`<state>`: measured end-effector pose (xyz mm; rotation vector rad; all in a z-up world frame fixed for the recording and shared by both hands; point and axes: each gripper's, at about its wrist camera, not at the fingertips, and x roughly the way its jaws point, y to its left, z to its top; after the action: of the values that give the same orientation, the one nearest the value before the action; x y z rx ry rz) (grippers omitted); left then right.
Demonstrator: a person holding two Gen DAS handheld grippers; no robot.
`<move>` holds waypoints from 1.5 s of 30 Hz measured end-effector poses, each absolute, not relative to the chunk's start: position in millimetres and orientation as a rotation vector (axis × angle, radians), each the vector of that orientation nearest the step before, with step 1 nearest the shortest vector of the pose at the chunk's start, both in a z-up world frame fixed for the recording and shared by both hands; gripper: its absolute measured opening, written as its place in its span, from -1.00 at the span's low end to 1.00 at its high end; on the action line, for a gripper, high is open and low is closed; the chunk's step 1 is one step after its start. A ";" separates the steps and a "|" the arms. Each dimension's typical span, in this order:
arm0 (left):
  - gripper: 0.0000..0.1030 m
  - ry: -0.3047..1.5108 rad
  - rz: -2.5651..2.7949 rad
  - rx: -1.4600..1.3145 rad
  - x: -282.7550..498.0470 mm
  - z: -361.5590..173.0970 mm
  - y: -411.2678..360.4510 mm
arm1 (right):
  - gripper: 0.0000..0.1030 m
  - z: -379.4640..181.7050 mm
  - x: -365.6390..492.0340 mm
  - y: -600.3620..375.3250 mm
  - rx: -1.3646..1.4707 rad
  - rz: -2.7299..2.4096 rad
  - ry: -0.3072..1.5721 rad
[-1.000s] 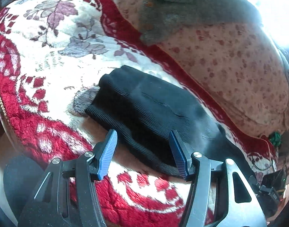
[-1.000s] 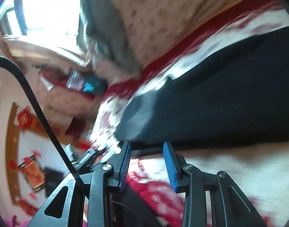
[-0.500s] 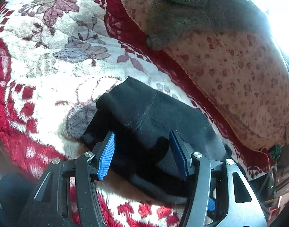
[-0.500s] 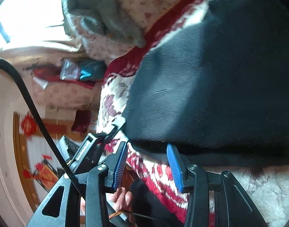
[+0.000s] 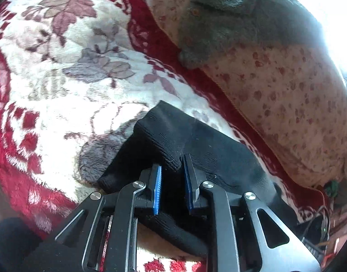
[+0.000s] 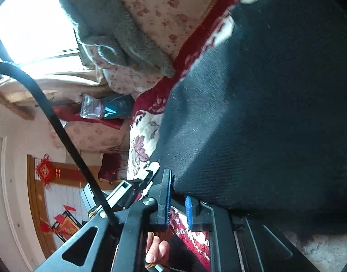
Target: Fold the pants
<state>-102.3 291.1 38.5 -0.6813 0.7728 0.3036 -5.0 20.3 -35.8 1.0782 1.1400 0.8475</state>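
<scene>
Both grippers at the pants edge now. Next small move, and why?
Probably lift both together and carry the edge across. The left gripper is shut on a ribbed corner of the black pants; the right gripper is also shut on the pants' near edge, while the rest lies flat on the blanket.

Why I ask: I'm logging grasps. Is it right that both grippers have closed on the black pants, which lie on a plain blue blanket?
Not quite: the blanket is red and white with a floral pattern, as the left wrist view shows. The rest holds: the left gripper and the right gripper are each closed on an edge of the black pants.
</scene>
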 end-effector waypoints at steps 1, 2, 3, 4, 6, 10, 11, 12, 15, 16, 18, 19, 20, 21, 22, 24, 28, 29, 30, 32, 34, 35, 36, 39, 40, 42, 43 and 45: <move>-0.75 0.773 0.294 -0.681 -103.1 39.2 291.9 | -0.84 -32.3 -5.3 20.6 1.071 0.856 1.130; -0.77 0.773 0.290 -0.681 -103.8 39.9 292.3 | -0.84 -28.8 -5.4 22.2 1.060 0.864 1.123; -0.78 0.769 0.281 -0.679 -106.3 42.1 293.0 | -0.85 -25.1 -6.0 22.1 1.050 0.874 1.117; -0.79 0.766 0.277 -0.677 -108.1 43.7 292.2 | -0.85 -21.1 -7.3 22.0 1.044 0.888 1.112; -0.80 0.750 0.263 -0.657 -115.4 51.1 289.7 | -0.85 -11.2 -9.1 26.8 1.023 0.924 1.103; -0.80 0.728 0.231 -0.609 -132.1 66.4 283.1 | -0.86 4.7 -19.8 35.2 0.971 0.988 1.106; -0.80 0.730 0.231 -0.598 -134.4 67.0 282.3 | -0.86 6.3 -23.4 37.1 0.958 0.999 1.109; -0.80 0.736 0.233 -0.596 -136.0 65.3 281.9 | -0.86 6.4 -25.7 39.9 0.938 1.008 1.110; -0.80 0.763 0.256 -0.602 -138.4 53.1 284.0 | -0.86 -5.9 -28.7 46.4 0.926 0.989 1.154; -0.80 0.780 0.268 -0.604 -138.3 45.8 285.4 | -0.86 -13.9 -30.2 48.0 0.940 0.993 1.191; -0.80 0.807 0.290 -0.607 -137.4 31.2 287.8 | -0.85 -22.0 -33.5 50.9 0.886 0.975 1.231; -0.80 0.814 0.294 -0.608 -137.3 26.1 288.2 | -0.82 -22.4 -34.9 52.2 0.841 0.960 1.243; -0.80 0.813 0.297 -0.605 -137.8 23.9 287.1 | -0.80 -22.9 -35.3 51.8 0.833 0.954 1.255; -0.80 0.805 0.302 -0.590 -138.6 24.2 284.7 | -0.76 -23.6 -34.6 50.6 0.844 0.957 1.263; -0.80 0.801 0.305 -0.577 -138.8 25.8 282.6 | -0.71 -21.2 -33.6 48.1 0.848 0.958 1.262; -0.80 0.795 0.306 -0.575 -139.8 28.7 281.4 | -0.60 -7.8 -30.4 43.5 0.780 0.932 1.223; -0.75 0.804 0.290 -0.616 -143.1 32.2 287.5 | -0.47 21.0 -24.7 30.1 0.639 0.900 1.111; -0.74 0.805 0.292 -0.621 -143.9 34.1 288.1 | -0.36 24.0 -21.8 28.8 0.609 0.883 1.098; -0.73 0.804 0.295 -0.621 -145.6 36.8 287.7 | -0.35 25.9 -18.1 26.7 0.580 0.866 1.092; -0.72 0.797 0.302 -0.609 -147.1 43.0 285.3 | -0.35 22.6 -13.2 24.6 0.552 0.845 1.099; -0.72 0.781 0.317 -0.582 -149.7 50.5 280.6 | -0.35 16.3 -9.2 24.2 0.536 0.838 1.114; -0.71 0.775 0.318 -0.567 -151.1 54.1 278.3 | -0.35 12.3 -7.6 24.9 0.529 0.835 1.125; -0.71 0.770 0.325 -0.554 -152.4 57.3 276.3 | -0.33 4.6 -6.4 28.2 0.517 0.831 1.155; -0.71 0.753 0.356 -0.517 -155.8 65.4 272.4 | -0.32 -14.6 -9.3 33.0 0.529 0.835 1.218; -0.71 0.742 0.363 -0.503 -157.4 68.8 270.8 | -0.32 -16.2 -12.2 30.2 0.547 0.842 1.203; -0.71 0.734 0.370 -0.493 -157.5 72.1 269.3 | -0.33 -19.9 -14.3 28.5 0.556 0.862 1.226; -0.71 0.734 0.363 -0.495 -156.4 73.0 268.8 | -0.33 -21.2 -15.2 25.5 0.560 0.870 1.236; -0.71 0.741 0.342 -0.495 -152.9 74.1 263.2 | -0.33 -18.6 -15.7 20.2 0.558 0.871 1.225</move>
<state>-152.9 263.2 74.1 -0.4945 0.7407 0.3421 -15.7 20.2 -18.6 0.5581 1.2254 0.8706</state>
